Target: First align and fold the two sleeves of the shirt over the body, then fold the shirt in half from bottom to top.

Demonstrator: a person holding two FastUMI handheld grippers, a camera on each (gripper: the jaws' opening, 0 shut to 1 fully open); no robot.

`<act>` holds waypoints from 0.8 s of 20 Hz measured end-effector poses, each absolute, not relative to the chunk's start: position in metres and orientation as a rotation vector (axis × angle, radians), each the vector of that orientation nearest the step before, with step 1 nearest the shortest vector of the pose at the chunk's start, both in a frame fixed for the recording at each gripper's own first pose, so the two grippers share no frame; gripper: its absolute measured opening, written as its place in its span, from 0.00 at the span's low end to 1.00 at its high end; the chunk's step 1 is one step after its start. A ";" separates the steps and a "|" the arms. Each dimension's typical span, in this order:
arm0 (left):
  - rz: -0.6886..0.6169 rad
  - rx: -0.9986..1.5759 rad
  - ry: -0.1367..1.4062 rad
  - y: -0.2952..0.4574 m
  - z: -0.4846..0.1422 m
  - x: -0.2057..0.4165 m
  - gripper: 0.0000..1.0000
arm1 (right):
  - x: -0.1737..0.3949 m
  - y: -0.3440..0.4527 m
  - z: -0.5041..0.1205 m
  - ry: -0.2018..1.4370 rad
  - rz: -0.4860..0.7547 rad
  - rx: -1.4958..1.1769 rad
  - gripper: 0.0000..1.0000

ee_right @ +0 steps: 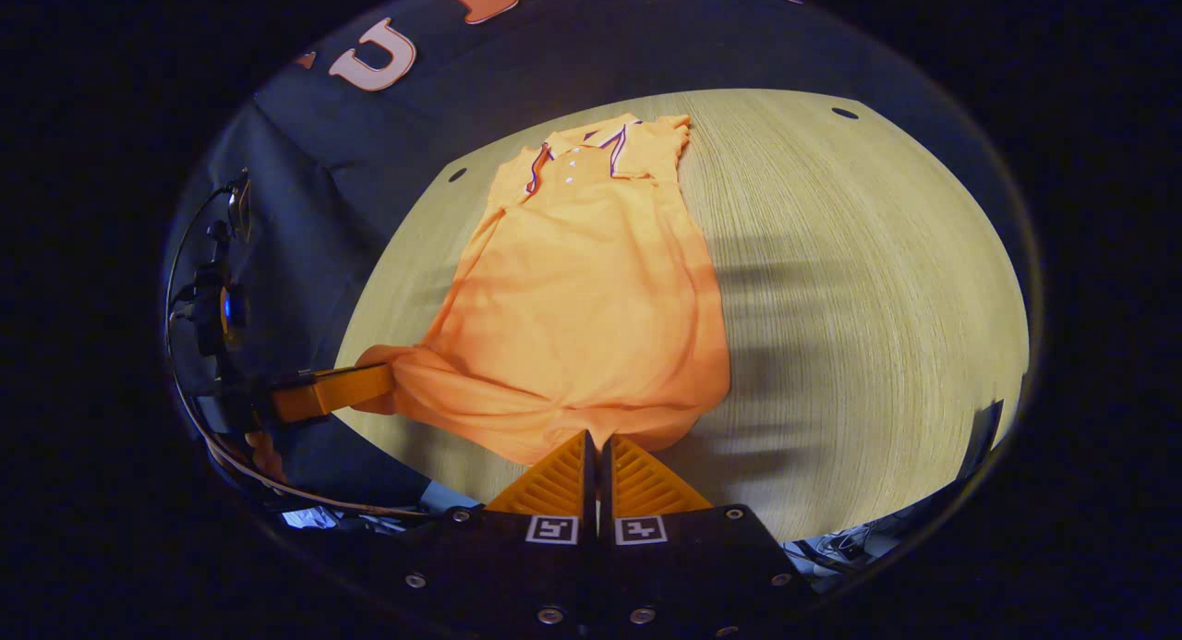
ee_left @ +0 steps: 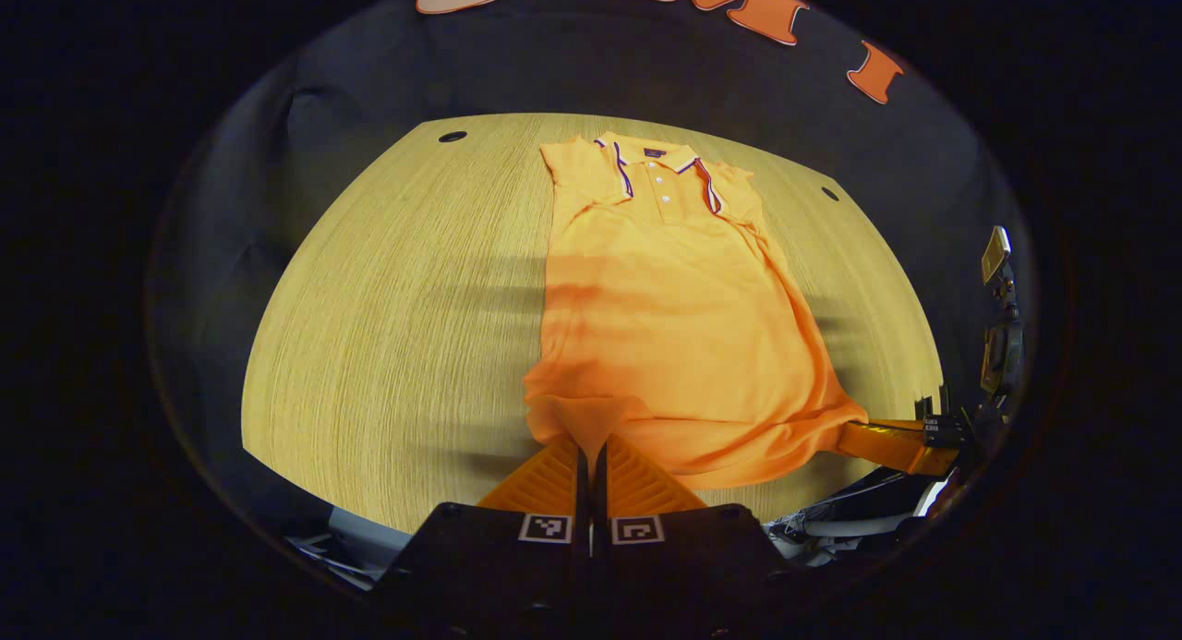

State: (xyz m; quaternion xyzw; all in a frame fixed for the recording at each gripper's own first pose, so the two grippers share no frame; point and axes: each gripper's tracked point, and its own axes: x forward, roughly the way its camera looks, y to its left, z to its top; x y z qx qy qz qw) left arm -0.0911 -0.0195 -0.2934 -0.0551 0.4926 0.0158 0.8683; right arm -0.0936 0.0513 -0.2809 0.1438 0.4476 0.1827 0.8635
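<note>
I am holding both hem corners of the shirt point(ee_left: 665, 317) at the table's point(ee_left: 397, 344) near edge, left gripper point(ee_left: 591, 444) and right gripper point(ee_right: 597, 437) each clenched on cloth; I am judging an even, level lift toward the collar point(ee_left: 657, 160) best; the right gripper view is showing bare tabletop toward the right edge

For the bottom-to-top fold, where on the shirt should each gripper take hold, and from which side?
At the two hem corners of the shirt, coming from the table's near edge. The sleeves already lie folded in and the collar points away. The left gripper and right gripper are pinching there.
</note>
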 end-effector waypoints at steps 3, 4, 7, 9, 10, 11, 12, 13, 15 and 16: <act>0.035 -0.116 1.017 -0.020 -0.290 -0.083 0.01 | -0.084 0.053 -0.278 0.939 0.377 0.328 0.00; 0.035 -0.115 1.014 -0.020 -0.288 -0.079 0.01 | -0.080 0.050 -0.275 0.932 0.368 0.329 0.00; 0.028 -0.114 0.996 -0.021 -0.278 -0.064 0.01 | -0.066 0.040 -0.257 0.899 0.359 0.316 0.00; 0.017 -0.104 0.973 -0.019 -0.265 -0.048 0.01 | -0.047 0.040 -0.246 0.872 0.361 0.310 0.01; 0.007 -0.110 0.957 -0.019 -0.257 -0.038 0.01 | -0.037 0.040 -0.241 0.855 0.358 0.308 0.00; -0.005 -0.115 0.944 -0.020 -0.253 -0.027 0.01 | -0.033 0.037 -0.234 0.843 0.357 0.307 0.00; -0.013 -0.114 0.936 -0.019 -0.249 -0.016 0.01 | -0.027 0.033 -0.227 0.836 0.344 0.304 0.00; -0.024 -0.117 0.928 -0.019 -0.246 -0.004 0.01 | -0.017 0.031 -0.222 0.829 0.331 0.305 0.00; -0.043 -0.120 0.908 -0.019 -0.240 0.020 0.01 | 0.009 0.029 -0.212 0.808 0.310 0.307 0.00; -0.047 -0.122 0.903 -0.018 -0.237 0.031 0.01 | 0.020 0.024 -0.206 0.798 0.296 0.302 0.00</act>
